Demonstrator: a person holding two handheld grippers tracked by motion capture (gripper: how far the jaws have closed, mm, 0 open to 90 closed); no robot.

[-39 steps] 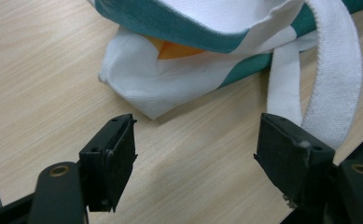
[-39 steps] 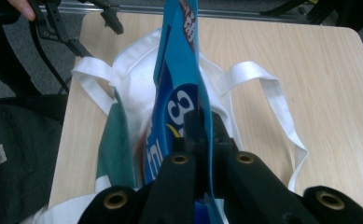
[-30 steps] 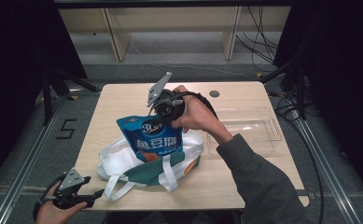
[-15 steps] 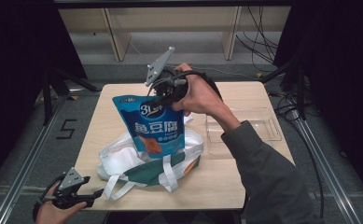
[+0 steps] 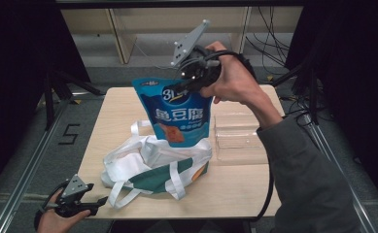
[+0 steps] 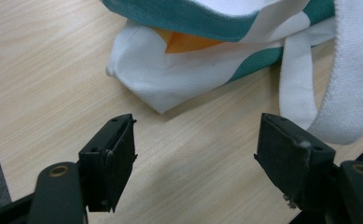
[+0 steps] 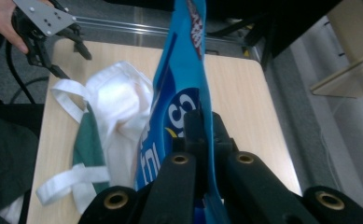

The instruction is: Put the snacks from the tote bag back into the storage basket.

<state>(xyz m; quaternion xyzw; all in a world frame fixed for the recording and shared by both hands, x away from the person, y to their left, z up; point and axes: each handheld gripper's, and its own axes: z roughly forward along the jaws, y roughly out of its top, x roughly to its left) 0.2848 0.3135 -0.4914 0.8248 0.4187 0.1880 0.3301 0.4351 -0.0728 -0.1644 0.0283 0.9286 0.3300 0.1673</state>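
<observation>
Above the middle of the table (image 5: 235, 189), my right gripper (image 5: 189, 83) has its jaws clamped on the top edge of the blue pouch (image 5: 179, 114), which hangs upright in the air. Its bottom corner is just over the mouth of the tote (image 5: 150, 167); whether pouch and tote touch I cannot tell. In the right gripper view the pouch (image 7: 181, 93) runs edge-on between my jaws and blocks most of what lies straight ahead, with the tote (image 7: 114, 112) to its left and bare tabletop to its right.

The tote, white with green panels and white straps, lies slumped on the near half of the table, its straps trailing toward the near edge. In the left gripper view something orange (image 6: 188, 43) shows inside its opening. A clear plastic tray (image 5: 237, 133) sits just beside the tote on the right side of the table, close to the hanging pouch. A dark mark (image 5: 221, 86) lies near the far edge, behind my right hand.

At the near left corner my left gripper (image 5: 101, 200) is held low, jaws wide apart with nothing between them, pointing at the tote's corner (image 6: 163, 105) and a strap (image 6: 352, 93) just beyond the pads.
</observation>
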